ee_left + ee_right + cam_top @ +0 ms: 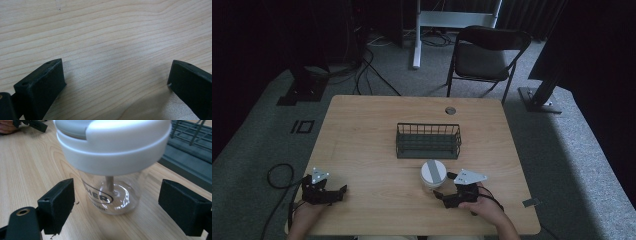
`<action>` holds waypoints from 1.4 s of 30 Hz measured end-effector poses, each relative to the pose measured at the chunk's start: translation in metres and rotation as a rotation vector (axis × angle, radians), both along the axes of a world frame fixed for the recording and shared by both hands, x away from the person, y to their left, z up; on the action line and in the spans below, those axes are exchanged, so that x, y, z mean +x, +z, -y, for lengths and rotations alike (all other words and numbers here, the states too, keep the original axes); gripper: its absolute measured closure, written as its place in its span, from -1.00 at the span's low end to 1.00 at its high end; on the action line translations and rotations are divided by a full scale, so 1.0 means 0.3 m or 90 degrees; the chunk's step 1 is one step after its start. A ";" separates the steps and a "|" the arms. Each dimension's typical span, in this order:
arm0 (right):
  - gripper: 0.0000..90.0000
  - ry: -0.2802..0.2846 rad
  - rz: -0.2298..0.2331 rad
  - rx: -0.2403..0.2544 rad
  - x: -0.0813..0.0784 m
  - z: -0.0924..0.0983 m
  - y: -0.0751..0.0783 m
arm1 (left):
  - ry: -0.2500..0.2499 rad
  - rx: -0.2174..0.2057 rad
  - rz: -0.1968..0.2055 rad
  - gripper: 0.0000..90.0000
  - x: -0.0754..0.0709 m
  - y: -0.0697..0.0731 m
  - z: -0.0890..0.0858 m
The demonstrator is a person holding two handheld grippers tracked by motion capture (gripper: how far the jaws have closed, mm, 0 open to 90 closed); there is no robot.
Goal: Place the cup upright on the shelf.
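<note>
A clear jar [432, 174] with a white and grey lid stands upright on the wooden table [362, 130], just in front of a dark wire basket [428, 140]. In the right gripper view the jar [112, 177] stands between the two black jaws, which are apart and do not touch it; black lettering shows on the glass. My right gripper [446, 188] is open beside the jar's near right. My left gripper [343, 190] rests low over bare wood at the table's front left, its jaws wide apart with nothing between them [115, 75].
A folding chair [487, 52] stands behind the table's far edge. A round cable hole [450, 110] sits near the far edge. Cables [277, 175] lie on the grey floor at left. Dark stands flank the table on both sides.
</note>
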State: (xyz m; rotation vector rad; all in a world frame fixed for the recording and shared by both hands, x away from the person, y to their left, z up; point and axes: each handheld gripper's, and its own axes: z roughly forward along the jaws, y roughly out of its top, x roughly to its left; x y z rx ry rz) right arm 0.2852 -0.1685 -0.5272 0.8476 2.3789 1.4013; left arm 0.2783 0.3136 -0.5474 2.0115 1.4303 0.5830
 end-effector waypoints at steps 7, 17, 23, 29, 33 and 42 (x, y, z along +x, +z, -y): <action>-0.71 -0.040 0.007 0.030 -0.004 -0.036 -0.016 | 0.000 0.000 0.000 -0.97 0.000 0.000 0.000; -0.71 -0.105 0.007 0.049 -0.018 -0.100 -0.032 | 0.000 0.000 0.000 -0.97 0.000 0.000 0.000; -0.71 -0.156 0.003 0.046 -0.023 -0.132 -0.040 | 0.000 0.000 0.000 -0.97 0.000 0.000 0.000; -0.71 -0.190 0.015 0.050 -0.032 -0.157 -0.044 | 0.000 0.000 0.000 -0.97 0.000 0.000 0.000; -0.72 -0.225 0.015 0.048 -0.039 -0.171 -0.051 | 0.000 0.000 0.000 -0.97 0.000 0.000 0.000; -0.70 -0.264 0.017 0.037 -0.042 -0.211 -0.058 | 0.000 0.000 0.000 -0.97 0.000 0.000 0.000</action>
